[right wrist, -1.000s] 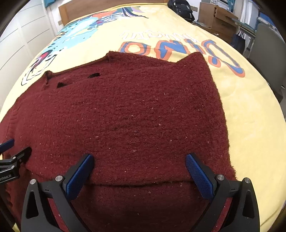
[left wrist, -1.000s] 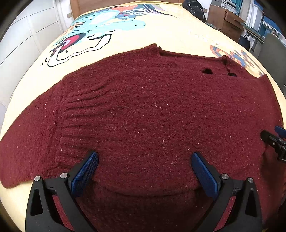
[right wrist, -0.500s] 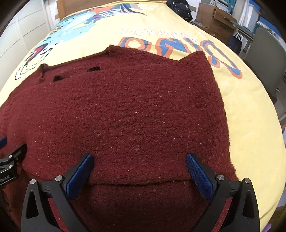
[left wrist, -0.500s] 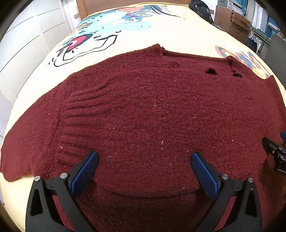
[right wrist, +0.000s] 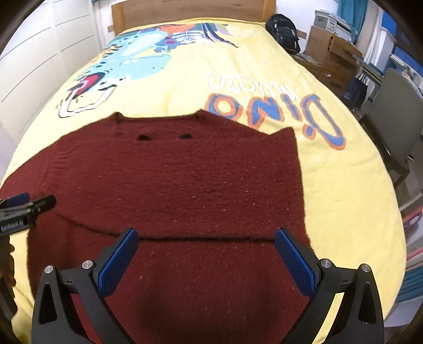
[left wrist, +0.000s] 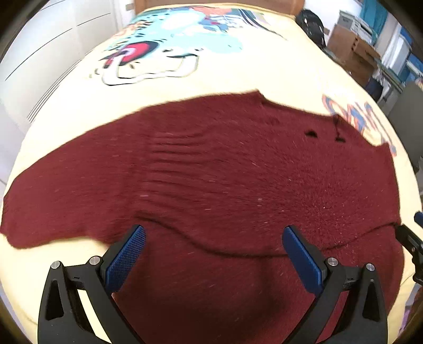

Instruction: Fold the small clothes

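The left gripper (left wrist: 213,246) stood with its jaws spread wide, holding nothing; its blue pads (left wrist: 124,258) hung above the maroon sweater (left wrist: 224,185). Directly between the fingers ran a folded edge (left wrist: 232,252) of the knit, with one layer lying over another nearer the gripper. Ahead of the fingers the sweater lay spread flat across the yellow bedspread (left wrist: 264,68), a sleeve (left wrist: 53,201) reaching out to the left of the gripper and two small dark holes (left wrist: 311,133) showing ahead and to the right, near the garment's far edge. The view was blurred. At the far right of that view part of the other tool was visible.

The right gripper (right wrist: 206,254) was likewise fully parted and empty, its blue pads (right wrist: 293,264) over the same sweater (right wrist: 198,185). The fold line (right wrist: 206,239) crossed straight between its fingertips. To its right the garment's side edge ended on bare bedspread (right wrist: 343,198); ahead, beyond the sweater, lay orange and blue lettering (right wrist: 275,116) and a cartoon print (right wrist: 127,68). The left gripper's tip (right wrist: 29,205) appeared to its left, over the sweater. A wooden headboard (right wrist: 190,10), a black bag (right wrist: 283,31) and a chair (right wrist: 396,116) stood well beyond.
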Action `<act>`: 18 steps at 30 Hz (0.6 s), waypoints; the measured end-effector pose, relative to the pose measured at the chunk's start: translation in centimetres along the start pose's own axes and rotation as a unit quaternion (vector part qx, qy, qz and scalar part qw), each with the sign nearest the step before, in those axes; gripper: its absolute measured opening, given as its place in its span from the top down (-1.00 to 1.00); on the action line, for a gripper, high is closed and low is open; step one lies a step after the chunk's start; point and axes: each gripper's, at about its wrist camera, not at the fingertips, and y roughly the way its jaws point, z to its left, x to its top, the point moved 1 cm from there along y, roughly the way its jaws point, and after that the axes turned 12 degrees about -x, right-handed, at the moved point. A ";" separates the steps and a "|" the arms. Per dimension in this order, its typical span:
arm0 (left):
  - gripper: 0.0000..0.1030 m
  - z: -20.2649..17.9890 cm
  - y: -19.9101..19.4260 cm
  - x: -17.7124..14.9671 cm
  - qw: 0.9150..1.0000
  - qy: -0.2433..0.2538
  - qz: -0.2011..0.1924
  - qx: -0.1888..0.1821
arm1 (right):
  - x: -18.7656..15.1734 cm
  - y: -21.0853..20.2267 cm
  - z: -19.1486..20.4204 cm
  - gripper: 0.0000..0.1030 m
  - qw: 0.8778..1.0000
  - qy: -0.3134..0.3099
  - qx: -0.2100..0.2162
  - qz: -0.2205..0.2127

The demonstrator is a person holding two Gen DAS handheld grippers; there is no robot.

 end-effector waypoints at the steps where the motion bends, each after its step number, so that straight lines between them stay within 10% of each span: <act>1: -0.98 0.9 -1.0 0.0 1.000 -0.010 -0.006 -0.001 | -0.1 -0.8 0.0 -0.99 1.000 0.000 0.000 -0.004; 18: -0.98 20.3 -10.0 -4.4 0.977 -0.187 -0.036 0.100 | -4.2 -4.9 -1.8 -0.99 0.999 0.023 -0.036 -0.001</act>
